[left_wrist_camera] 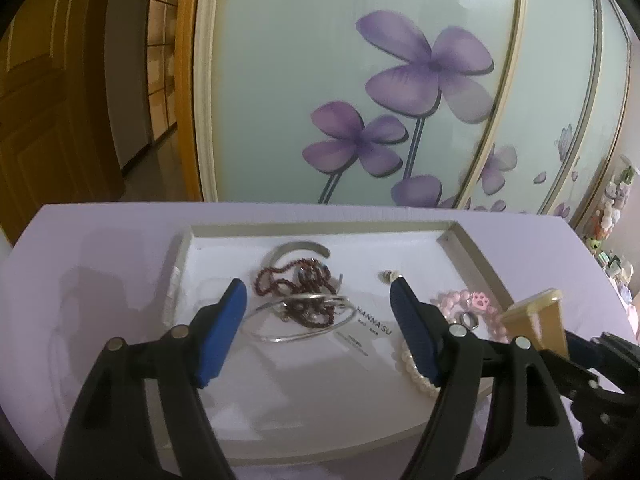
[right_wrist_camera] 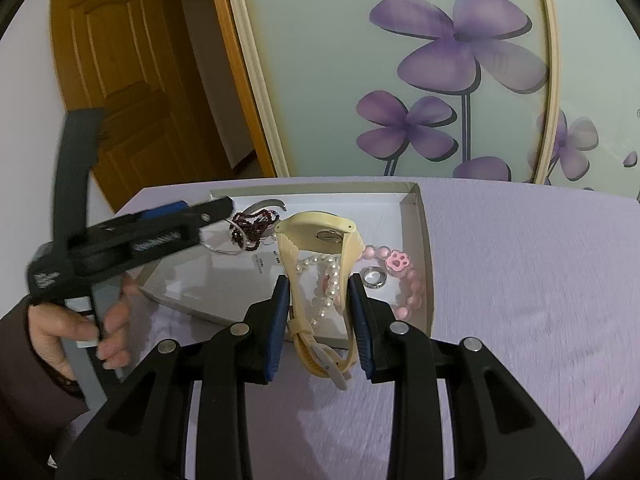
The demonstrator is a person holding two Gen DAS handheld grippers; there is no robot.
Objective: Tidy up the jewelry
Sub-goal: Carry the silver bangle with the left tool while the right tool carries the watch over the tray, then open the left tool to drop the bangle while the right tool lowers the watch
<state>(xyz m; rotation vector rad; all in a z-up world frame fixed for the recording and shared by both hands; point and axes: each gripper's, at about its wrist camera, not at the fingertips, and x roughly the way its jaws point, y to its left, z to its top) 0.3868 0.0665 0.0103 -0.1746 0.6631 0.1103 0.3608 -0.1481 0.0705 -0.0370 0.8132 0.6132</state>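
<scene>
Jewelry lies tangled in the shallow white cardboard tray [left_wrist_camera: 472,256] on the lilac cloth. Right gripper [right_wrist_camera: 319,312] clamps the cream rubber-strapped wristwatch [right_wrist_camera: 320,236] above the white pearl bracelet [right_wrist_camera: 330,276]. Left gripper [left_wrist_camera: 316,332] hangs spread and empty over the dark-red bead strand [left_wrist_camera: 296,288] interlaced with a silver wire bangle [left_wrist_camera: 308,320]. Lifting one risks dragging both.

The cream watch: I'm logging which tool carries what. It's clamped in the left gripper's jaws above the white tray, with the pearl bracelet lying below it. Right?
Not quite. The cream watch is clamped in the right gripper, as the right wrist view shows; the left gripper is open and empty. The watch is above the white tray, with the pearl bracelet below it.
</scene>
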